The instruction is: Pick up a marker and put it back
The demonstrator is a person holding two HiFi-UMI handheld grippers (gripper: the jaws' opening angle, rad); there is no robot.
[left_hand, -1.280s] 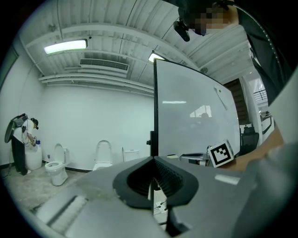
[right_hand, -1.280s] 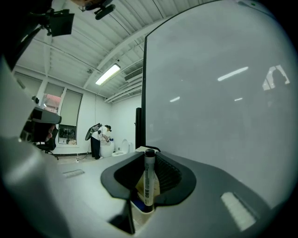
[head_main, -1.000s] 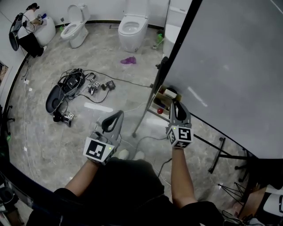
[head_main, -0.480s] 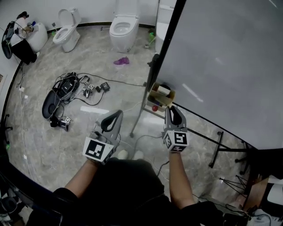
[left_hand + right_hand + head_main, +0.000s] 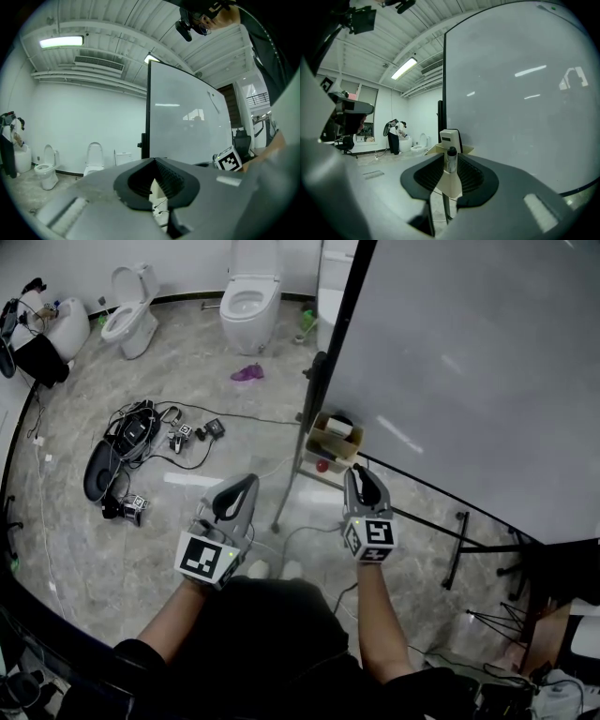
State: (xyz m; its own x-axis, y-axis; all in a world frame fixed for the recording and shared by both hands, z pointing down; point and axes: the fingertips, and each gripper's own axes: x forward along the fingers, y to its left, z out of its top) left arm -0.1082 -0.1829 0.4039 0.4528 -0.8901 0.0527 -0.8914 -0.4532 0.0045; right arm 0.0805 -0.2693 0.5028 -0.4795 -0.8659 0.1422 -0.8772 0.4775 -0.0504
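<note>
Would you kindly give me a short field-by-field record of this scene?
left gripper: fingers together, nothing between them
right gripper: fingers have just been opening, now apart, gripping nothing
marker: upright in the cardboard box, just ahead of the right gripper, seen through its gap
cardboard box: mounted on the whiteboard's stand
whiteboard: blank
task state: marker sits in its box

The marker [image 5: 451,161] is a slim, pale-bodied pen with a black cap. It stands upright, cap up, in the open beige box [image 5: 451,185] at the left edge of the whiteboard [image 5: 520,93]. It is just in front of a white block [image 5: 450,136] in the same box, and nothing grips it.
</note>
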